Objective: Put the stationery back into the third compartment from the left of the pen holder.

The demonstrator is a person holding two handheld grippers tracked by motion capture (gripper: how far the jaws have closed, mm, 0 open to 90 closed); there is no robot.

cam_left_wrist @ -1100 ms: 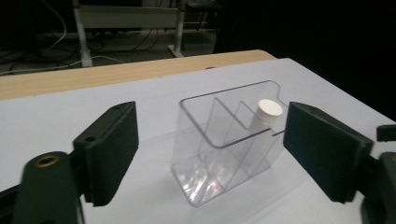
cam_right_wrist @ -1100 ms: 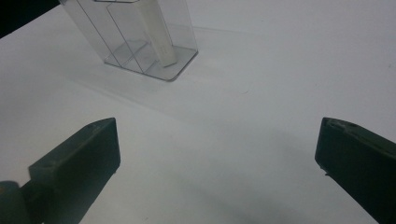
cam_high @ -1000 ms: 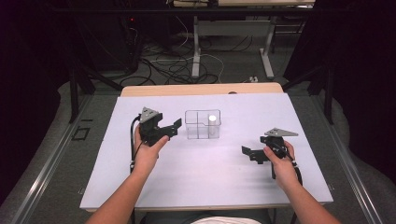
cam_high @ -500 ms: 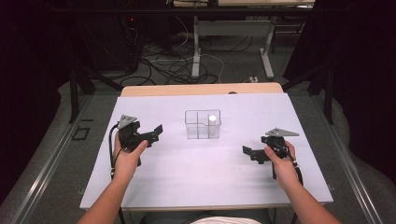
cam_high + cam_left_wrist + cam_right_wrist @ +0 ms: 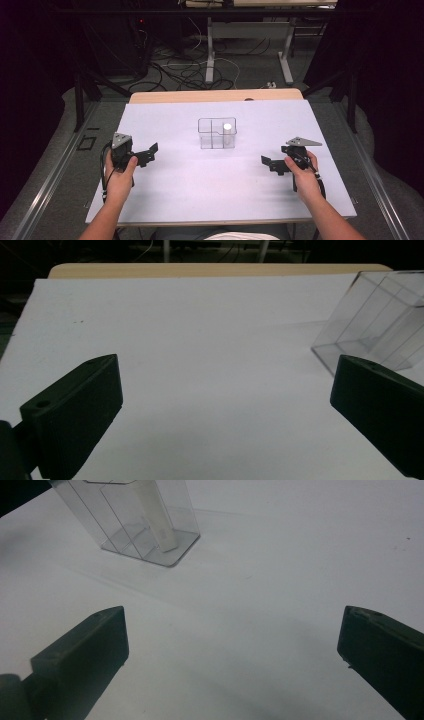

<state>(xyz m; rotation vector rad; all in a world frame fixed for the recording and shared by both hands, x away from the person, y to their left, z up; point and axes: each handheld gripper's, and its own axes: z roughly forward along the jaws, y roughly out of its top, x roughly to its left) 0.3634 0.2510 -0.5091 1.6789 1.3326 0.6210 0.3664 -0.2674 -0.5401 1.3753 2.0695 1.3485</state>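
Clear, colourless box with white cylinder inside. White, plain sheet over tan wood table. Black grippers, left and right, each topped by grey plate. Black cables on grey floor.

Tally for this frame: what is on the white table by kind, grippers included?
Clear plastic box with compartments: 1
White cylinder standing in the box: 1
Black two-jaw grippers, left gripper and right gripper, both open and empty: 2
Total: 4
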